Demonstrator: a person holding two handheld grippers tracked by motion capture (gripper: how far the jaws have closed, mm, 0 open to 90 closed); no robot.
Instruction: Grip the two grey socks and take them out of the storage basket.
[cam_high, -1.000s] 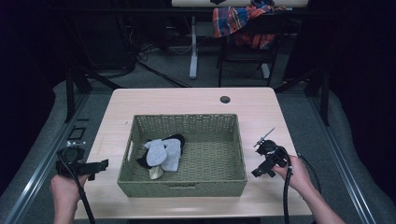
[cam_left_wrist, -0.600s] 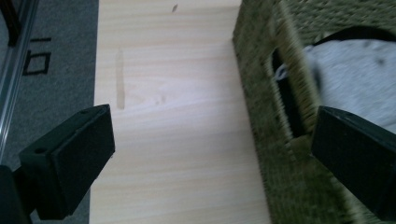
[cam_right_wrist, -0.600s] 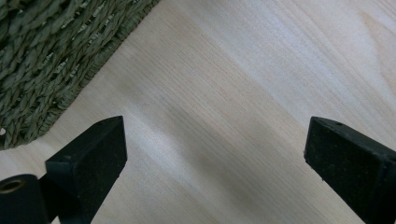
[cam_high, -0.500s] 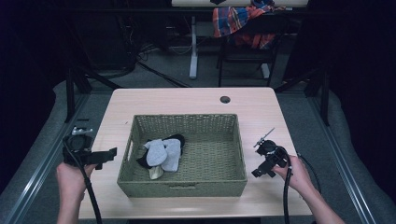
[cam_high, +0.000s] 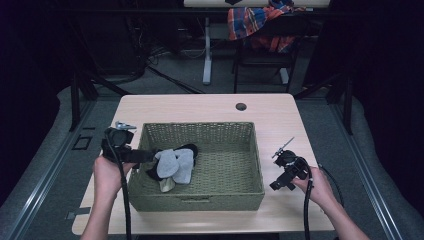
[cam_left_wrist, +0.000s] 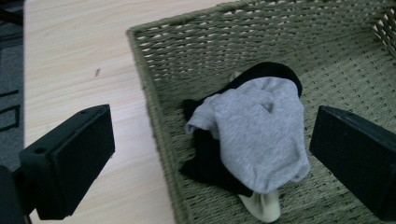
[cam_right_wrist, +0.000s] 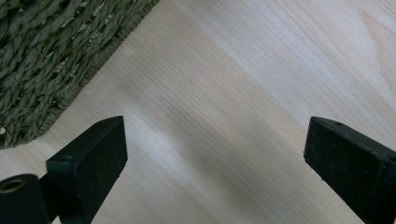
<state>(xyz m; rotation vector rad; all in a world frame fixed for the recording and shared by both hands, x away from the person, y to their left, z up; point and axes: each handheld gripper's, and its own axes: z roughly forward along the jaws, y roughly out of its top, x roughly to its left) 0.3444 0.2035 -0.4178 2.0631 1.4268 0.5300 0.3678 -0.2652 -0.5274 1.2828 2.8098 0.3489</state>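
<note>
The left tool hangs over the left rim of the woven basket, jaws wide apart. One jaw sits above the bare counter, so a straight descent would likely catch the rim instead of cloth. The sock pile, grey over black over a cream piece, lies inside the basket at its left end, just ahead of and below that tool. The right tool, also spread open, hovers over the counter beside the basket's right wall, empty.
</note>
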